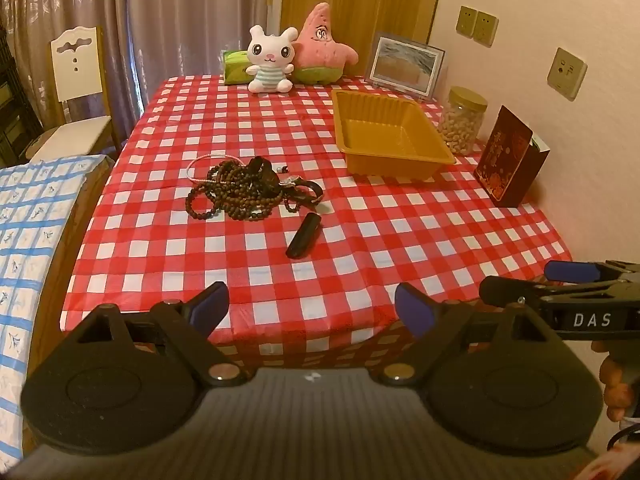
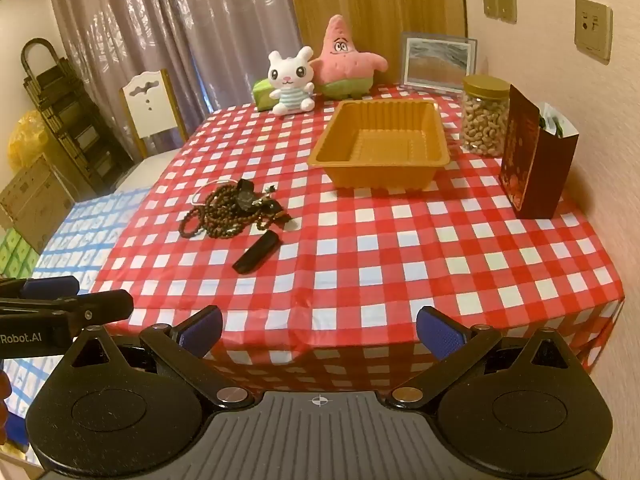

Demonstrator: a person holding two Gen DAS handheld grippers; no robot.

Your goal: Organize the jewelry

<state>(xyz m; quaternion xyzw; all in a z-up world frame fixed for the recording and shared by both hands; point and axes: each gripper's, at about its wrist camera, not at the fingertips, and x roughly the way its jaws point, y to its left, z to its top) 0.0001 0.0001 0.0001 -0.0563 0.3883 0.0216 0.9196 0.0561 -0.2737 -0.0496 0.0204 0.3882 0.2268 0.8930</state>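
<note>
**Nothing sorted yet**

The bead pile lies tangled mid-table, a black stick just beside it at 5 o'clock. The gold tray, toward 2 o'clock, holds nothing you can see. Your left gripper and right gripper hover spread wide short of the table, holding nothing.

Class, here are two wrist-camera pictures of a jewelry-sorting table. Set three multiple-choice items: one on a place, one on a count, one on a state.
1. Where does the bead pile lie?
A. in the tray
B. on the cloth, left of the tray
C. on the chair

2. How many plush toys stand at the far edge?
A. one
B. two
C. four

3. What is the state of the gold tray?
A. empty
B. full of beads
C. upside down

Key: 1 B, the beads rest on the checked tablecloth; 2 B, white bunny and pink starfish; 3 A, its floor shows bare.
</note>
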